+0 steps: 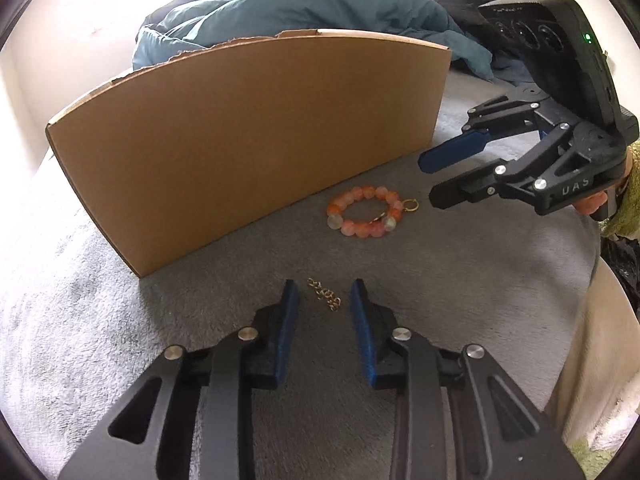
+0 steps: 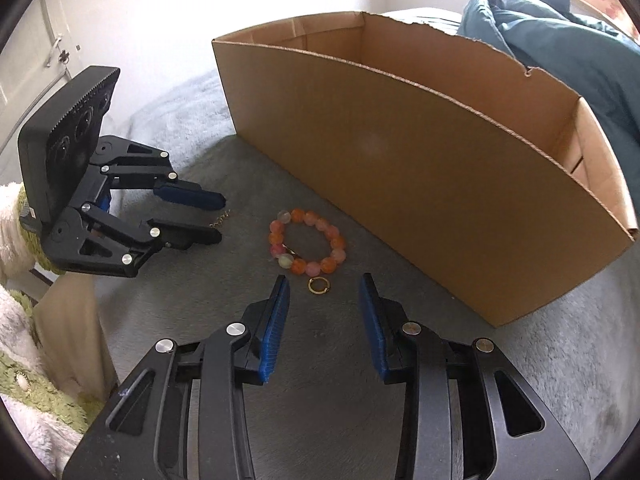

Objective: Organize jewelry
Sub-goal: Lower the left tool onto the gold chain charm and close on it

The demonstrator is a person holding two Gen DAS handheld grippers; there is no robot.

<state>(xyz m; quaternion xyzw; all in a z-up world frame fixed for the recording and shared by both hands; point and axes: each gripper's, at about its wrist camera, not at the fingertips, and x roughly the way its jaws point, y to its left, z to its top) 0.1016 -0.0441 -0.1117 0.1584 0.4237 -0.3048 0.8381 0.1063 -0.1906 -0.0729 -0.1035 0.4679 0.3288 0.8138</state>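
Item: grey fleece blanket, spread on a bed as the work surface.

Item: cardboard box, open-topped, upright on the far side of the blanket; no jewelry can be seen in the part of its interior that shows. Likely the destination, which would explain the pieces lying just in front of its near wall.

Item: beaded bracelet, pink and orange, flat on the blanket near the box, untouched.

Item: gold ring, small hoop, just beside the bracelet on its near side.

Item: gold chain, short, lying to the left of the bracelet, apart from it.

Item: left gripper, tilted steeply down, jaws partly open and straddling the chain; the pads do not press it, nothing held. Placement suggests a pinch is being lined up.

Item: right gripper, likewise angled down, jaws partly open with the ring lying between the tips, not gripped. Each tool appears assigned its own small piece.

Item: teal duvet, bunched behind the box.
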